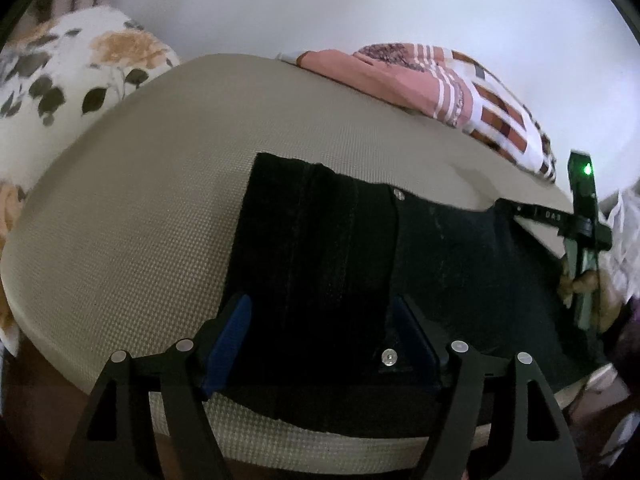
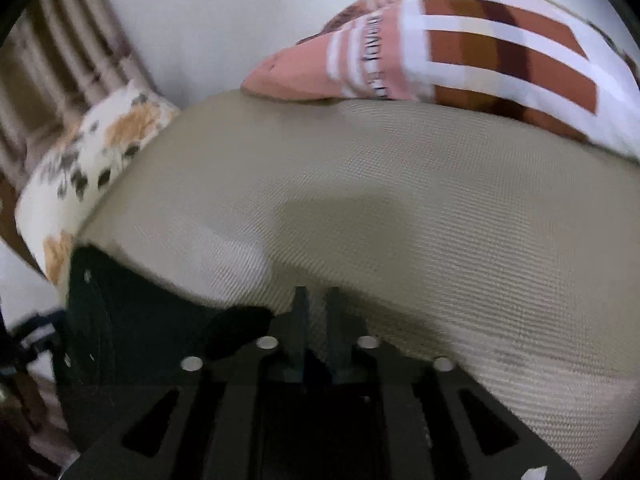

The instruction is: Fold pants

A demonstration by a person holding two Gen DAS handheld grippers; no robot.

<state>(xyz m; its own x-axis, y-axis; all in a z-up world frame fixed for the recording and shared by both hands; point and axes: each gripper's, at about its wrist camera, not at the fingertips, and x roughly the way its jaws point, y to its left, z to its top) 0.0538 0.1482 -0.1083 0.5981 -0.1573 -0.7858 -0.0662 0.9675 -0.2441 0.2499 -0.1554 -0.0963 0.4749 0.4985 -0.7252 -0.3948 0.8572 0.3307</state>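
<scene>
Black pants lie flat on the beige mattress, waistband and metal button at the near edge. My left gripper is open, its blue-padded fingers low over the pants near the waistband. My right gripper shows at the far right of the left wrist view, at the pants' right edge. In the right wrist view its fingers stand close together over the mattress, with the pants to their left. I cannot tell whether cloth is between them.
A floral pillow lies at the back left. A folded pink and brown striped blanket lies at the back right by the white wall. The mattress's front edge is just below my left gripper.
</scene>
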